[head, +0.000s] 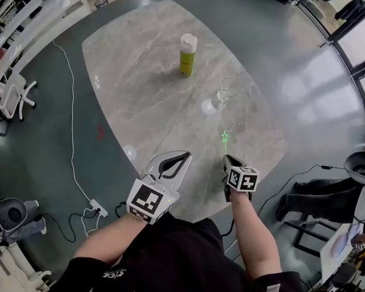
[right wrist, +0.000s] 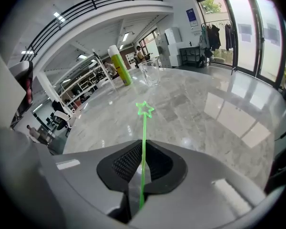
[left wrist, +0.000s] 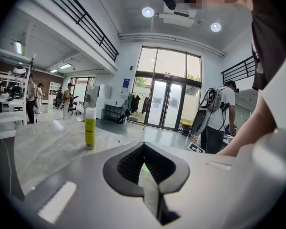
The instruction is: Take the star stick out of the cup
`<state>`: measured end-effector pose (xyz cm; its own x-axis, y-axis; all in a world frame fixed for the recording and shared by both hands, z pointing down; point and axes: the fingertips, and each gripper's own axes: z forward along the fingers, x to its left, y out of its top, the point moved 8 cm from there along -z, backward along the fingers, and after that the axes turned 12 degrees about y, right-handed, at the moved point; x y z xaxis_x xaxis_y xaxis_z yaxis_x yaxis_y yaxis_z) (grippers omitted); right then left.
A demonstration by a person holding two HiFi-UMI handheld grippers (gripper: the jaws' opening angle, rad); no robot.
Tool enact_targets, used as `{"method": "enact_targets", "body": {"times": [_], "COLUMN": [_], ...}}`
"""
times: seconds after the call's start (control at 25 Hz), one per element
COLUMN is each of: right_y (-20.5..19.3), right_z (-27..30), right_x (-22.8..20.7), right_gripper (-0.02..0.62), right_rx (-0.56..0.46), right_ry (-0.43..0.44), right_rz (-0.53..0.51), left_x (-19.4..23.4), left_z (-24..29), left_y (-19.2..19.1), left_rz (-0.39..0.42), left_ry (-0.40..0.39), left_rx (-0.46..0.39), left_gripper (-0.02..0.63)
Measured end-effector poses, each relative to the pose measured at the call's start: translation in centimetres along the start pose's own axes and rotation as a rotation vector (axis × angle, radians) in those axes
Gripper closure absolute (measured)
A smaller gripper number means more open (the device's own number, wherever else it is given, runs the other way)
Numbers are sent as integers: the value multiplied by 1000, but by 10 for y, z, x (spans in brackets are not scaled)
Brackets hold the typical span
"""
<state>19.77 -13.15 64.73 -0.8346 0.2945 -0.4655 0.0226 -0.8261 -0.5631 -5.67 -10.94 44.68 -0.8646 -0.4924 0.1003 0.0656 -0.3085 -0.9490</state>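
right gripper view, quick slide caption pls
Right gripper shut on the green star stick, held clear of the glass cup on the marble table.

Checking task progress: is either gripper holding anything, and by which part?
The right gripper holds the thin green star-topped plastic stick by its lower shaft; the left gripper holds nothing.
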Motion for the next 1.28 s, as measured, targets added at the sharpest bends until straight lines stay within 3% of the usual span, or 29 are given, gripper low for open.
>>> {"method": "enact_targets", "body": {"times": [0.32,0.6,0.96,1.28], "right_y": [3,20,37,52], "right_z": [-2,-27,-83,-134], "right_x": [3,21,78,154], "right_gripper": [546,550,558,580], "right_rx": [-19,-139,-320,-484], "right_ry": [-11,34,100,125], "right_rz": [5,41,33,-41], "left_x": [5,8,18,31], "left_z": [-5,-12,-40,-66], "left_y": [-1,8,11,19], "left_rz": [-3,-20,-49,-20], "left_ry": [-2,-15,-44,-152], "left_rx": [6,-17,-14,-20], "left_gripper": [604,604,604,604]}}
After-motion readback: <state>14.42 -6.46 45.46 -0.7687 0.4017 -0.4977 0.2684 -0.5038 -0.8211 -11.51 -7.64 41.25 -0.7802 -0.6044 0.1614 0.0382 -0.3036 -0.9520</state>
